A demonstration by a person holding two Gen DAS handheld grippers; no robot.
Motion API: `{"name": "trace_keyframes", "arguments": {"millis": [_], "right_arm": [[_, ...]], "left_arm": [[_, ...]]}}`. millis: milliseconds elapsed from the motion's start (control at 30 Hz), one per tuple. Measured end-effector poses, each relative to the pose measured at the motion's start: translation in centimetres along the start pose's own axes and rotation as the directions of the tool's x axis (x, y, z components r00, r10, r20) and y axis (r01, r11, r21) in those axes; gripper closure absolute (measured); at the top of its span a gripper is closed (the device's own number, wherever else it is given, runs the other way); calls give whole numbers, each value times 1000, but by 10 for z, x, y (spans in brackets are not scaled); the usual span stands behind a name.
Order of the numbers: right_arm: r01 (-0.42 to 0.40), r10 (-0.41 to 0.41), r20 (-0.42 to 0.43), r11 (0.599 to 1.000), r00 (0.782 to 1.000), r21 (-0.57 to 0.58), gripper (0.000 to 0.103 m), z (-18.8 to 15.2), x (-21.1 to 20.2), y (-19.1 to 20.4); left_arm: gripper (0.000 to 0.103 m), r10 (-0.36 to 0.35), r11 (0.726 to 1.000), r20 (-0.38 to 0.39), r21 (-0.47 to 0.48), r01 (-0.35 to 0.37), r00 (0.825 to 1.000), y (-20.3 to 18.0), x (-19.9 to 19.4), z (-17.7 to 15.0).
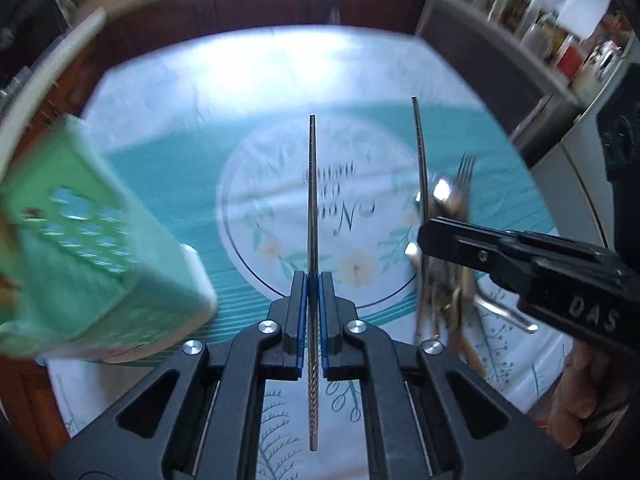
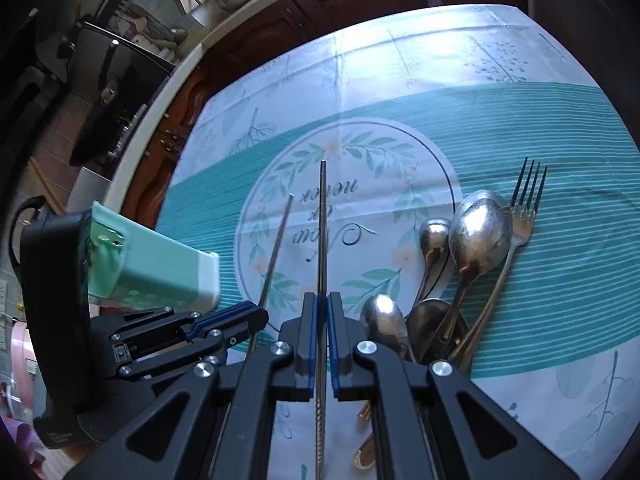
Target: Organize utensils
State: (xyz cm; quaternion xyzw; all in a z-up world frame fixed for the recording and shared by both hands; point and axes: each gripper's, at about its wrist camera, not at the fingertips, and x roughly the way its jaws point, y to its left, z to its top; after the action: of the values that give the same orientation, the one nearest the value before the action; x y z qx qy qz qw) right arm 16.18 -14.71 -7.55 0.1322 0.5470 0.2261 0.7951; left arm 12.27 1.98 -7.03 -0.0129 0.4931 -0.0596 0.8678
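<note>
Left wrist view: the left gripper (image 1: 313, 312) has its jaws pinching a metal chopstick (image 1: 313, 208), which runs straight out ahead between the blue pads and above a bench covered by a teal and white tablecloth (image 1: 280, 80). A green perforated utensil holder (image 1: 92, 240), blurred, lies tipped just to the left of this chopstick. To the right of it the right gripper (image 1: 430, 236) reaches in from the side with a second chopstick (image 1: 420, 152), above a heap of spoons and a fork (image 1: 464, 176).

Right wrist view: the right gripper (image 2: 322, 312) has its jaws pressed onto the second chopstick (image 2: 322, 232), held just beyond the twisted end, the plain end pointing away. To the left of this chopstick the left gripper (image 2: 256, 314) carries its own chopstick (image 2: 276, 248), angled nearly parallel, and beyond it the green utensil holder (image 2: 160, 268) rests on its side on the tablecloth (image 2: 400, 60). To the right lie several spoons (image 2: 478, 236) and the fork (image 2: 524, 216), piled together, handles crossing.

Judgement: the step in hand appears to be gathering the chopsticks as a pair, one in each gripper. The next move likely calls for bringing both to the holder; as it lies tipped, each stick would need to go in through the mouth, which is not clearly visible, or the holder set upright first
</note>
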Motion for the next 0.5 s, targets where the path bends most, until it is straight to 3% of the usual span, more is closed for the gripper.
{"name": "trace_keyframes", "arguments": {"millis": [67, 200, 333, 500], "right_arm": [[-21, 22, 47, 1000, 999, -21, 99, -2, -12, 7], [-58, 73, 163, 994, 984, -93, 99, -6, -42, 31], [-70, 120, 286, 981, 951, -180, 99, -11, -70, 61], [-62, 162, 377, 963, 912, -263, 100, -7, -93, 98]], "left_arm": [[100, 25, 1000, 97, 6, -26, 995, -2, -28, -6], [100, 56, 998, 288, -10, -56, 956, 8, -93, -24], [100, 106, 994, 451, -38, -100, 886, 25, -158, -33], [100, 141, 990, 563, -97, -104, 814, 67, -226, -33]]}}
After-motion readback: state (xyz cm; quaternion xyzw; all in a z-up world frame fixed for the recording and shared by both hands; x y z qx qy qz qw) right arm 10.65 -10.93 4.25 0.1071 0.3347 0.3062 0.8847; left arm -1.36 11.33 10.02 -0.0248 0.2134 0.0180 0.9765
